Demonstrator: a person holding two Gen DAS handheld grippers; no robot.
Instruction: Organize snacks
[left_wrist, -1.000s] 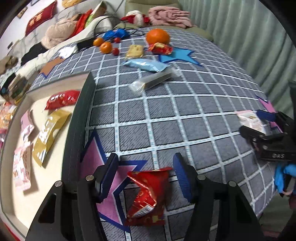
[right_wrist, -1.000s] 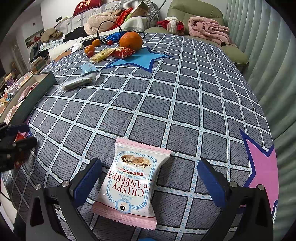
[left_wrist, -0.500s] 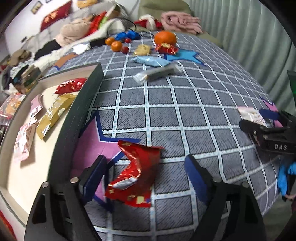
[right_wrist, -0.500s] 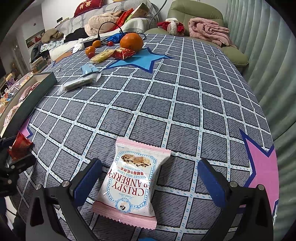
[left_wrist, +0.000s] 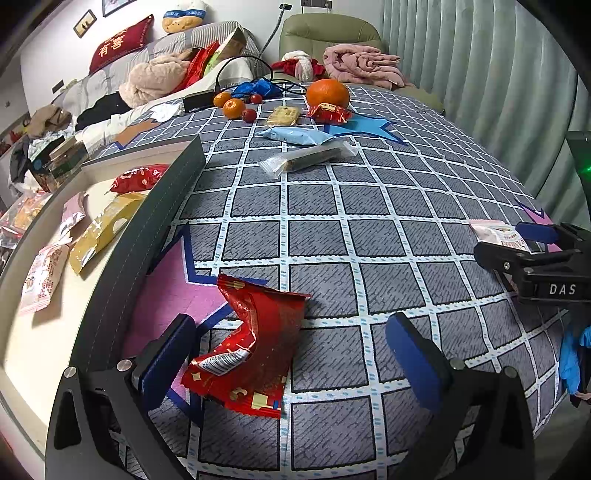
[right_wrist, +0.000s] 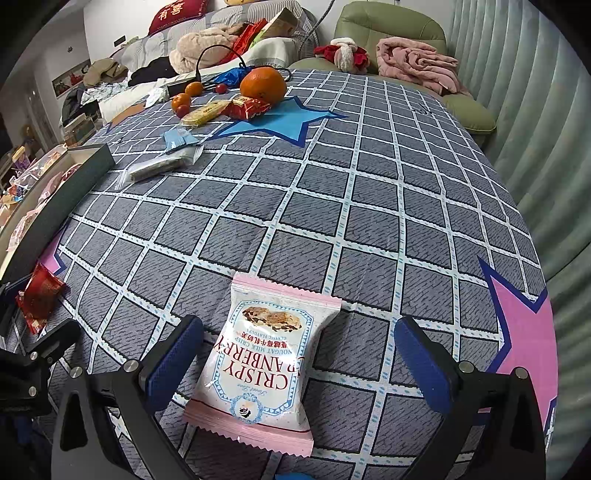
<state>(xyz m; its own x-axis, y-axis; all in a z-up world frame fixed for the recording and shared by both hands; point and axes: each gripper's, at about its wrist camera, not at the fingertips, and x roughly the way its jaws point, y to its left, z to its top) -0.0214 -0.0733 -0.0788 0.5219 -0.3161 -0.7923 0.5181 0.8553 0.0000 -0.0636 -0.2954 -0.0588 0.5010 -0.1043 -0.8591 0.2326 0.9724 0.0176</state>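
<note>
Right, both grippers sit spread wide, the left gripper (left_wrist: 288, 354) around a crumpled red packet (left_wrist: 247, 347) beside the tray (left_wrist: 147, 236), the right gripper (right_wrist: 299, 358) around a pink biscuit packet (right_wrist: 262, 365), so probably centre each before squeezing.

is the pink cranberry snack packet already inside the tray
No, the cranberry snack packet lies on the tablecloth between the open right gripper fingers.
</note>
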